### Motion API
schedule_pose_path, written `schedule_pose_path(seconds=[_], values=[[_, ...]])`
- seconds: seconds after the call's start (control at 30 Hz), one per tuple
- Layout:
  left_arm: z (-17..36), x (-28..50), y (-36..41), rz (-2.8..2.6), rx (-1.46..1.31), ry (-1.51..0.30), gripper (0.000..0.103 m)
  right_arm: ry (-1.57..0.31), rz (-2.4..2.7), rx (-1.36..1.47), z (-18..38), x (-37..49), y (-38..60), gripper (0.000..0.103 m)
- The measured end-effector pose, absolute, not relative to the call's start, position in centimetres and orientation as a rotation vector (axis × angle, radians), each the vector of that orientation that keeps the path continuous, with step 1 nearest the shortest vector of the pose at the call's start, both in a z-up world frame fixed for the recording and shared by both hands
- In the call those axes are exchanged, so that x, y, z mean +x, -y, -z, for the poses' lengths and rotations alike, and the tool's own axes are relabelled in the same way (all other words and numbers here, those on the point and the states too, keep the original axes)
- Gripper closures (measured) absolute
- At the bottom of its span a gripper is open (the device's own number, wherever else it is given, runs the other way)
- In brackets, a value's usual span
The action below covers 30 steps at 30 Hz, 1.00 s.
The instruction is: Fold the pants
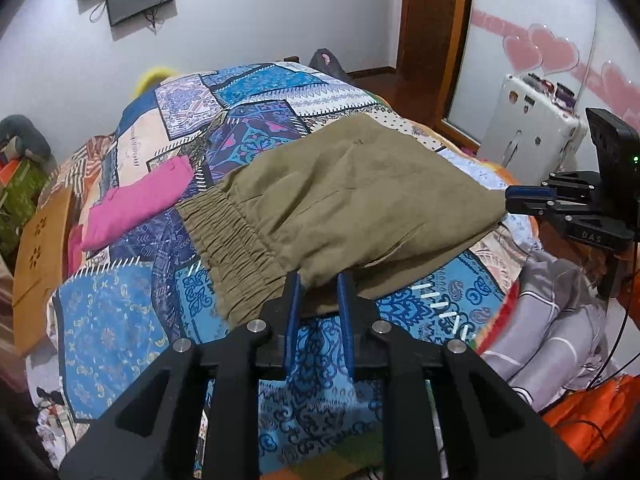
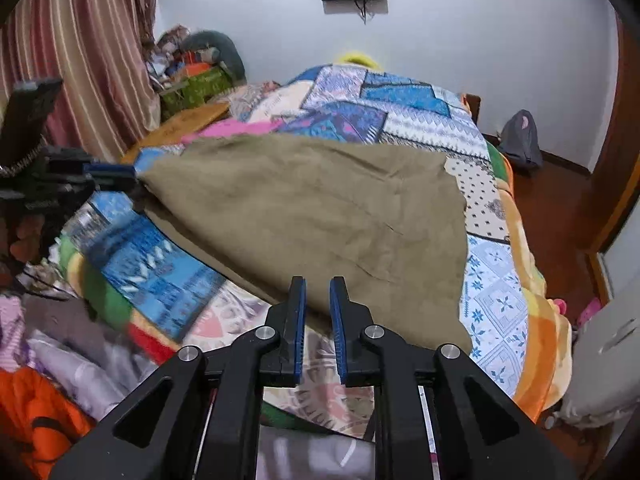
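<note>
Olive-brown pants (image 1: 340, 200) lie folded on the patchwork bedspread, elastic waistband (image 1: 228, 236) to the left. My left gripper (image 1: 319, 280) is open, its blue-padded fingers straddling the pants' near edge without clamping it. In the right wrist view the pants (image 2: 320, 216) spread across the bed. My right gripper (image 2: 318, 284) is open at their near edge, cloth showing between the fingers. The right gripper also shows in the left wrist view (image 1: 516, 198) at the pants' right corner. The left gripper shows in the right wrist view (image 2: 116, 176) at the left corner.
A folded pink garment (image 1: 136, 204) lies left of the pants on the bedspread (image 1: 248, 100). A wooden board (image 1: 40, 248) leans at the bed's left side. Grey and orange cloth (image 1: 560, 312) is heaped by the near right. A white case (image 1: 532, 128) stands by the mirrored door.
</note>
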<state>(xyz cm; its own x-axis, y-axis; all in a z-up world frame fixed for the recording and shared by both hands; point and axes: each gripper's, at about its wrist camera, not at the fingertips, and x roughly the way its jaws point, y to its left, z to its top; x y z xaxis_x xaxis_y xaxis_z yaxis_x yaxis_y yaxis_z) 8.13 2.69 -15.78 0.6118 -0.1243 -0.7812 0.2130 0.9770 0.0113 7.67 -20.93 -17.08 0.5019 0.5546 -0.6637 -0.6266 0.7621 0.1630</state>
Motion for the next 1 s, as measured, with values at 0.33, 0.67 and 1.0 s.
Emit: schedule_pose_path(seconds=[0.33,0.67,1.0], values=[[16.4,11.4,-4.3,0.134,-0.067,-0.921,0.085,-0.792,-0.668,-0.039,17.8,10.5,19.7,0.082],[19.6,11.0,-4.3,0.124,-0.019,-0.93,0.074,-0.954,-0.597,0.069,22.7,11.8,22.4,0.071],[16.9,11.8,-7.7,0.041,-0.068,-0.915,0.072,-0.937,-0.514,-0.013,20.3,12.1,24.6,0.071]])
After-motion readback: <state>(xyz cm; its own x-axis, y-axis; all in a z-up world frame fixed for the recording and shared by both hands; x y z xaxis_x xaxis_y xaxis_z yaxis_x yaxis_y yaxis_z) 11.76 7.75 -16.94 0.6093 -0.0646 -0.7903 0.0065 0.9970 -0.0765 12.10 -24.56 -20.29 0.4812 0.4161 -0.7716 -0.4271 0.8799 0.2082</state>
